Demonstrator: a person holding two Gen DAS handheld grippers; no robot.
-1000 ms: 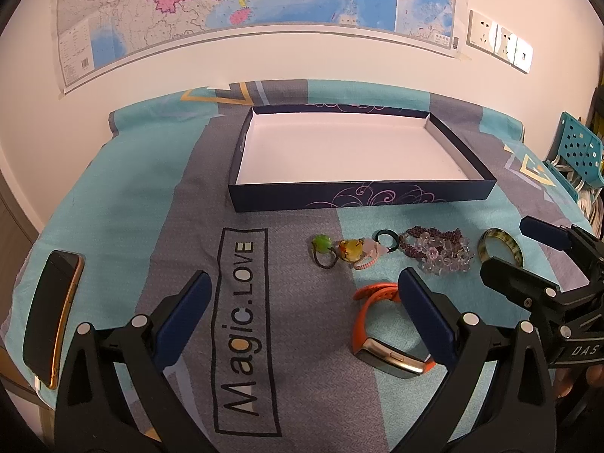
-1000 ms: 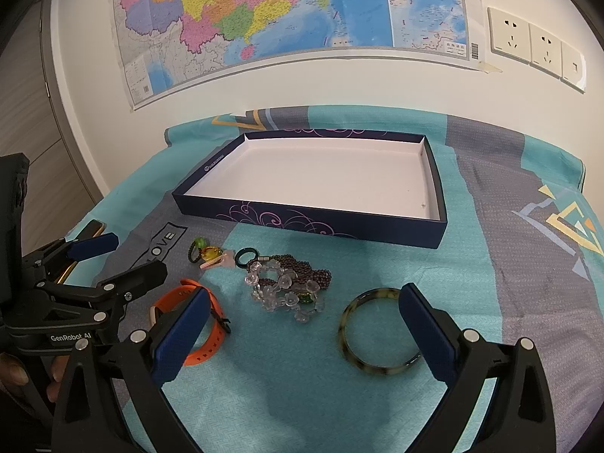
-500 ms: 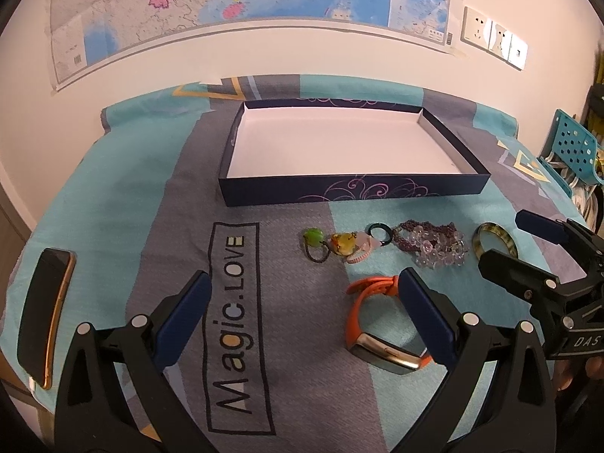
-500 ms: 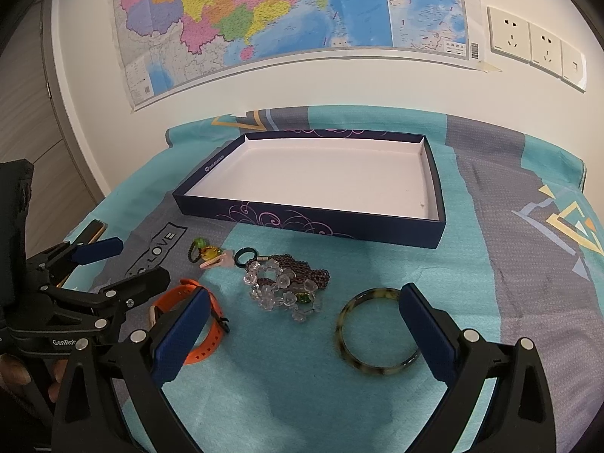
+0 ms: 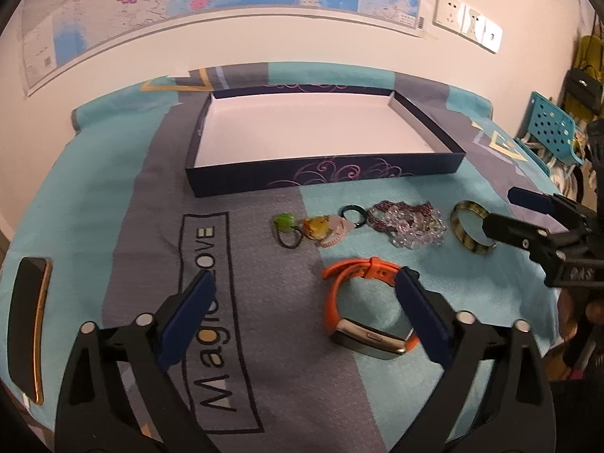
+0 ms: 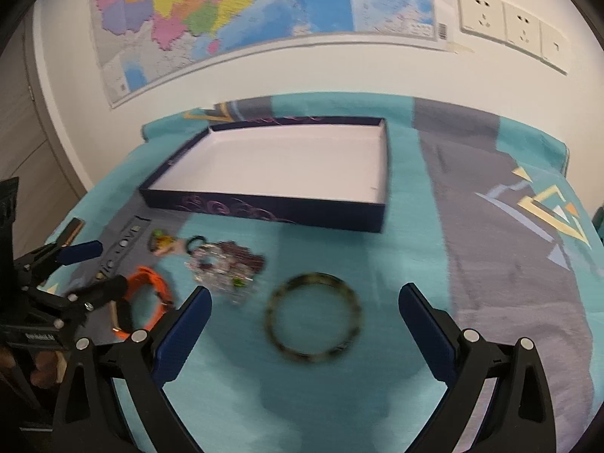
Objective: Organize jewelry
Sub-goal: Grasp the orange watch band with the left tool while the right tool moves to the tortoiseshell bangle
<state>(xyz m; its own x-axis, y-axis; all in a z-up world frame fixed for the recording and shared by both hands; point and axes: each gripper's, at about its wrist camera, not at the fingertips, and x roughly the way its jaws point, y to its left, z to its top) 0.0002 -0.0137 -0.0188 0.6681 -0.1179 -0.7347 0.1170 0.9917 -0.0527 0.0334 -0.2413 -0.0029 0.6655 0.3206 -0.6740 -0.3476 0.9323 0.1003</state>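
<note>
Blue-padded left hand-held gripper (image 5: 305, 311) closing, empty; right hand-held gripper (image 6: 305, 326) spread, shifted over bangle (image 6: 314, 315).

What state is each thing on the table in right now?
Dark blue shallow box: open, empty.
Orange strap watch: lying outside box, loop buckled.
Mottled brown bangle: flat on cloth.
Left tool: closing, gripping nothing.
Right tool: open, empty.

Left tool (image 5: 305, 304) closing, jaws wide; orange watch (image 5: 362, 302) partly between; navy box (image 5: 321, 147) beyond.
</note>
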